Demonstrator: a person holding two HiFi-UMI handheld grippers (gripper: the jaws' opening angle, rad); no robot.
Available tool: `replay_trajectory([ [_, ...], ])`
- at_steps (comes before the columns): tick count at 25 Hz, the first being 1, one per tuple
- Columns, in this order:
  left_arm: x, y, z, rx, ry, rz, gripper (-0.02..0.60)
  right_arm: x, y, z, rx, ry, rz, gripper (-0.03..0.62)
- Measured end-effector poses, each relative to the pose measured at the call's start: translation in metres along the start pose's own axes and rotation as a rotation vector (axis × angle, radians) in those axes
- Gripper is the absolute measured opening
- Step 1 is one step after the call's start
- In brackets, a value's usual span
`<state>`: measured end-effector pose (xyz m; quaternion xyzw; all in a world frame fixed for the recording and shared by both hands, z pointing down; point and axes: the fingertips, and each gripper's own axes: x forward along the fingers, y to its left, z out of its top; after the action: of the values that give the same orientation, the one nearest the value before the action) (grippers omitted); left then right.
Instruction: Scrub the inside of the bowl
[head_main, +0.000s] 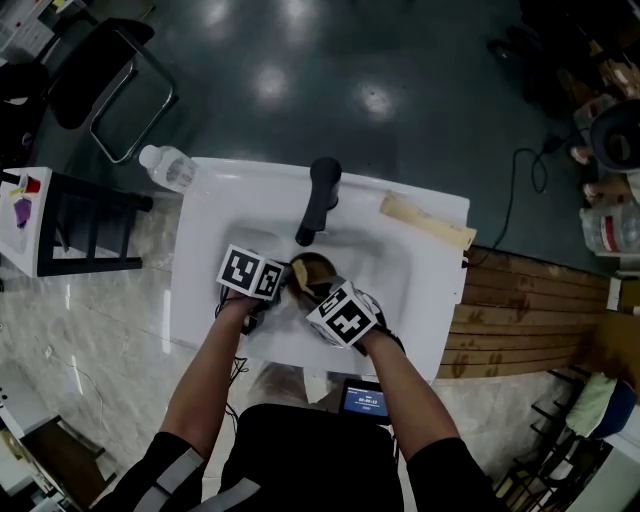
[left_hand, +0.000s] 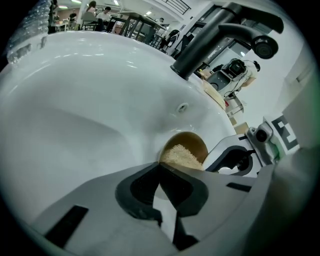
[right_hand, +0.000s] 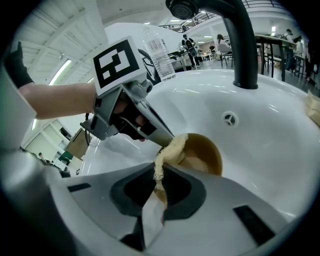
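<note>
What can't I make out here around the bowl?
Left claw view: the scrub pad covers the bowl's floor; the left claw's jaws hide its near rim.
Right claw view: the right claw, shut on the pad, hides the near wall.
Head view: both claws cover most of the bowl; its inside is too small to judge.

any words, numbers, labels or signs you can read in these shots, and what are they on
No word or number here can be read with certainty.
The small screen at the person's waist shows light digits, too small to read.
The left marker cube and the right marker cube carry black-and-white square patterns, not words.
The water bottle shows no readable label.
</note>
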<state>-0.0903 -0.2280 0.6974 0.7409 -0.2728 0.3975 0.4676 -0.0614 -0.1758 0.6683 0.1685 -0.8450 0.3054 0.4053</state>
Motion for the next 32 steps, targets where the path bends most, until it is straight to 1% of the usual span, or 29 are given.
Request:
replay_trajectory([
  [5, 0.0, -0.001, 0.001, 0.018, 0.0, 0.021, 0.011, -0.014, -0.003, -0.009, -0.033, 0.053, 0.031, 0.041],
  [8, 0.0, -0.001, 0.002, 0.024, -0.001, 0.025, 0.009, -0.021, -0.01, -0.014, -0.061, 0.082, 0.011, 0.041],
  [11, 0.0, -0.003, 0.002, 0.035, 0.001, 0.03, 0.011, -0.023, -0.019, -0.015, -0.076, 0.082, -0.032, 0.041],
  [17, 0.0, -0.004, 0.002, 0.055, 0.012, 0.036, 0.011, -0.029, -0.041, -0.012, -0.106, 0.068, -0.158, 0.041],
  [22, 0.0, -0.004, 0.0, 0.057, 0.019, 0.031, 0.011, -0.029, -0.052, -0.011, -0.148, 0.056, -0.215, 0.041],
  [27, -0.001, -0.007, -0.001, 0.066, 0.029, 0.012, 0.012, -0.025, -0.065, -0.004, -0.2, 0.03, -0.319, 0.041],
  [30, -0.001, -0.009, -0.001, 0.066, 0.03, 0.003, 0.014, -0.021, -0.072, 0.002, -0.181, 0.001, -0.365, 0.041],
  [32, -0.001, -0.009, 0.0, 0.063, 0.028, 0.002, 0.014, -0.017, -0.075, 0.006, -0.139, -0.022, -0.375, 0.041],
])
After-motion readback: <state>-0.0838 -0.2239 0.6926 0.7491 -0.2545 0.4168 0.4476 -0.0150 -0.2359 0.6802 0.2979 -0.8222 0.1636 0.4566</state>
